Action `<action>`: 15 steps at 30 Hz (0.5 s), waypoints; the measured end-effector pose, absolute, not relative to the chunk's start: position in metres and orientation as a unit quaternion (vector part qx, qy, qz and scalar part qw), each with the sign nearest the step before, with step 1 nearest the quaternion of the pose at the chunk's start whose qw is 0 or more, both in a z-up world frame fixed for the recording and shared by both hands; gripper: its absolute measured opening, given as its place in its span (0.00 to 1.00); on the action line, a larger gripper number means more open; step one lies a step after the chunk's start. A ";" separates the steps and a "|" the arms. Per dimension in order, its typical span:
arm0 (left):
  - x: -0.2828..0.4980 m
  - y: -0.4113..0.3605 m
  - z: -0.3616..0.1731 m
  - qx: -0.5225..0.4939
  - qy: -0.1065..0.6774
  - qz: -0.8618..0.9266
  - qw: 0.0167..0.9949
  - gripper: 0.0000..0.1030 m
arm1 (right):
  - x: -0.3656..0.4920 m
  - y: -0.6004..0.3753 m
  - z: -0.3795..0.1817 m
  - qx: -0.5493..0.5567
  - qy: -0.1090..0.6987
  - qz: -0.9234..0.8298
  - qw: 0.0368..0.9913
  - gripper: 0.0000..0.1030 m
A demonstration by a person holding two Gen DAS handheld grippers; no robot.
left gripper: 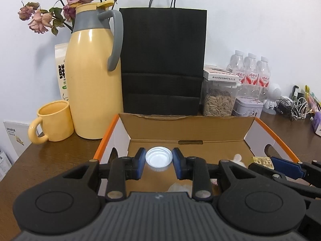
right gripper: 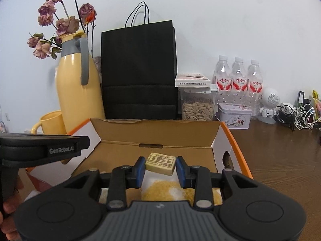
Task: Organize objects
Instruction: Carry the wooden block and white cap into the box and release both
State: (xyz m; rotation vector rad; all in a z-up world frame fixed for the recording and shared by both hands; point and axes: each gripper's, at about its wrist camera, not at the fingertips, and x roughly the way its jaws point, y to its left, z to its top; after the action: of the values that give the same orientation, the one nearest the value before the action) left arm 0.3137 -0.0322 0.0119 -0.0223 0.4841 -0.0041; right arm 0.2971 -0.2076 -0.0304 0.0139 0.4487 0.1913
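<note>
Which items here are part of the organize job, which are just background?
In play: white cap in the left gripper; tan block in the right gripper; cardboard box.
Background: yellow jug, mug, black bag, water bottles, seed jar.

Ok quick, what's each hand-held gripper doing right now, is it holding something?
Left hand-held gripper: closed on a white bottle cap, over the open cardboard box.
Right hand-held gripper: closed on a small yellow block with printed writing.

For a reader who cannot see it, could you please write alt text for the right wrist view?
The right gripper grips a small tan block over an open cardboard box on a wooden table.
</note>
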 end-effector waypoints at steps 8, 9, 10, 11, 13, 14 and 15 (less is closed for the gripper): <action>0.306 -0.034 0.017 -0.003 0.212 0.032 0.977 1.00 | 0.292 -0.211 -0.029 0.011 0.222 0.084 0.971 0.97; 0.306 -0.035 0.018 -0.001 0.211 0.035 0.977 1.00 | 0.290 -0.211 -0.029 0.011 0.220 0.083 0.972 0.99; 0.306 -0.035 0.019 -0.001 0.211 0.034 0.977 1.00 | 0.289 -0.211 -0.028 0.011 0.218 0.084 0.972 0.99; 0.306 -0.034 0.019 -0.003 0.212 0.032 0.977 1.00 | 0.288 -0.211 -0.027 0.012 0.217 0.087 0.972 1.00; 0.306 -0.034 0.020 -0.005 0.213 0.031 0.977 1.00 | 0.286 -0.211 -0.026 0.012 0.215 0.091 0.972 1.00; 0.306 -0.034 0.020 -0.005 0.212 0.032 0.977 1.00 | 0.285 -0.210 -0.025 0.011 0.214 0.093 0.972 1.00; 0.306 -0.034 0.021 -0.005 0.211 0.031 0.977 1.00 | 0.283 -0.210 -0.024 0.010 0.212 0.095 0.973 1.00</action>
State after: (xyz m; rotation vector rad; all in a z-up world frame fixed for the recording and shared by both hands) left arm 0.3056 -0.0340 0.0208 -0.0094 0.4256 0.0628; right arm 0.2831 -0.2100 -0.0239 0.0210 0.4281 0.1916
